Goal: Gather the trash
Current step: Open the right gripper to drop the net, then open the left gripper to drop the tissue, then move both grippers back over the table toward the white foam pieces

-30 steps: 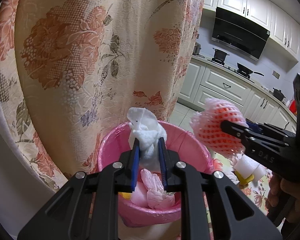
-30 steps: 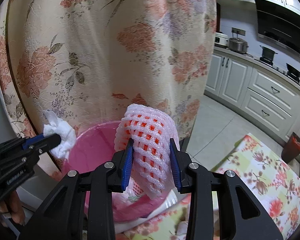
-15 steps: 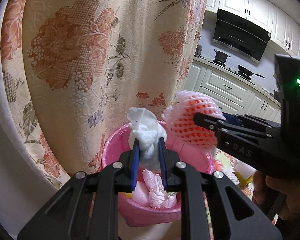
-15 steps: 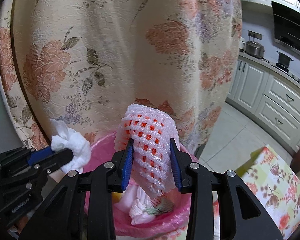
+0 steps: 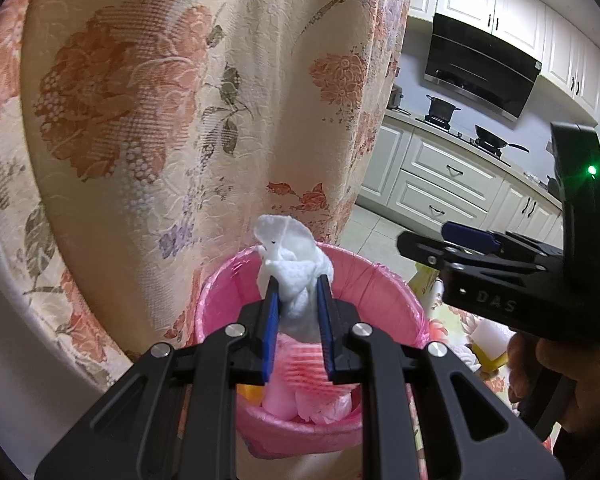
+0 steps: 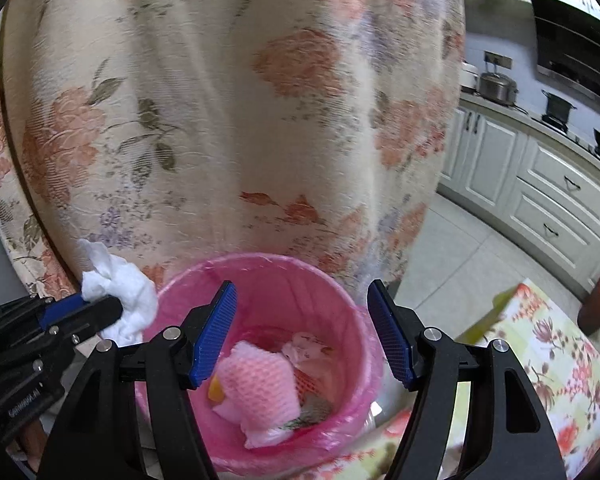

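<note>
A pink-lined trash bin stands in front of a floral curtain. My left gripper is shut on a crumpled white tissue and holds it over the bin's near rim; the tissue also shows in the right wrist view. My right gripper is open and empty above the bin; it shows from the side in the left wrist view. The pink foam fruit net lies inside the bin on other trash.
The floral curtain hangs right behind the bin. A table with a floral cloth is at the right, with a yellow and white item on it. Kitchen cabinets and tiled floor lie beyond.
My right gripper moved over the bin, opened, and the pink foam net dropped into the bin. My left gripper still holds the tissue above the rim.
</note>
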Demonstrator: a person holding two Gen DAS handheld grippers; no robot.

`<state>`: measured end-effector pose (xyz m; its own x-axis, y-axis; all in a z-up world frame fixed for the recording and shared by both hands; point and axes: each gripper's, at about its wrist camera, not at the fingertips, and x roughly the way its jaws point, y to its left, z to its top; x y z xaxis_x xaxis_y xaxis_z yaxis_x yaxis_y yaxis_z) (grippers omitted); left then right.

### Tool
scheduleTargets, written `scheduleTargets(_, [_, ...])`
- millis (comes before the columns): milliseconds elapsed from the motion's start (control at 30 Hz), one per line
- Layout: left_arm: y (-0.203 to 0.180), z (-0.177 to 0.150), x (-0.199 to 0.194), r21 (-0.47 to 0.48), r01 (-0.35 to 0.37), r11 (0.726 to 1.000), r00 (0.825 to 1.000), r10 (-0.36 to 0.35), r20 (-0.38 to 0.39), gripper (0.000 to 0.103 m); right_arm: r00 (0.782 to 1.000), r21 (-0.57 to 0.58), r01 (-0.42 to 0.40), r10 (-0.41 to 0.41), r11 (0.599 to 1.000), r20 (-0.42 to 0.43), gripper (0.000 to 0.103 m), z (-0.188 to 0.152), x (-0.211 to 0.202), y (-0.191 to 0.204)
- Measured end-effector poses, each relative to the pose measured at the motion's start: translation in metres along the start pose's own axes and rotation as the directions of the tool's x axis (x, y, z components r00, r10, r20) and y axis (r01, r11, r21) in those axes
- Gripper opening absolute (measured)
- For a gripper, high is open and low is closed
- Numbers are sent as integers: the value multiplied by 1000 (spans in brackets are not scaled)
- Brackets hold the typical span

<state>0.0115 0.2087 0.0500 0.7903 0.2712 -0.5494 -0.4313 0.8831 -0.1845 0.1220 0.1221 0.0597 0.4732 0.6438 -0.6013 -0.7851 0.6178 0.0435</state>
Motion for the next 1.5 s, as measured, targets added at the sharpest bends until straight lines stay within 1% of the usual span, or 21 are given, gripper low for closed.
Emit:
scheduleTargets(100, [-2, 3, 3, -1, 5, 1000, 1000, -5, 2, 26, 1000, 15, 13, -13, 1000, -3, 65, -3, -3, -10])
scheduleTargets(133, [-2, 4, 4, -7, 4, 1000, 1000, -4, -1, 33, 1000, 17, 17, -17, 1000, -1, 65, -3, -4, -12])
scheduleTargets(200, [-3, 6, 5, -3, 6, 1000, 1000, -6, 0, 34, 1000, 25, 23, -23, 999, 3, 66, -4, -6, -16])
scheduleTargets(267, [-5, 7, 5, 1, 5, 1000, 1000, -5, 2, 37, 1000, 30, 26, -26, 999, 6, 66, -5, -8, -20])
scheduleTargets(567, [-9, 8, 4, 10, -2, 1000, 1000, 2, 8, 37, 999, 43, 41, -41, 998, 10, 66, -11, -18, -31])
scheduleTargets(833, [-13, 11, 4, 15, 0, 1000, 1000, 0, 10, 37, 997, 69, 72, -74, 995, 16, 66, -22, -33, -49])
scheduleTargets(933, [-18, 11, 4, 21, 8, 1000, 1000, -9, 11, 37, 995, 78, 92, -94, 993, 19, 66, -26, -41, -58])
scheduleTargets(1033, [-24, 10, 3, 26, 18, 999, 1000, -18, 11, 37, 992, 90, 120, -122, 989, 25, 71, -33, -51, -68])
scheduleTargets(1167, [-31, 9, 1, 34, 31, 999, 999, -32, 13, 40, 987, 109, 154, -158, 982, 28, 71, -44, -67, -85])
scheduleTargets(1500, [-71, 3, 2, 79, 89, 993, 996, -89, 4, 41, 965, 176, 251, -260, 952, 33, 74, -77, -116, -134])
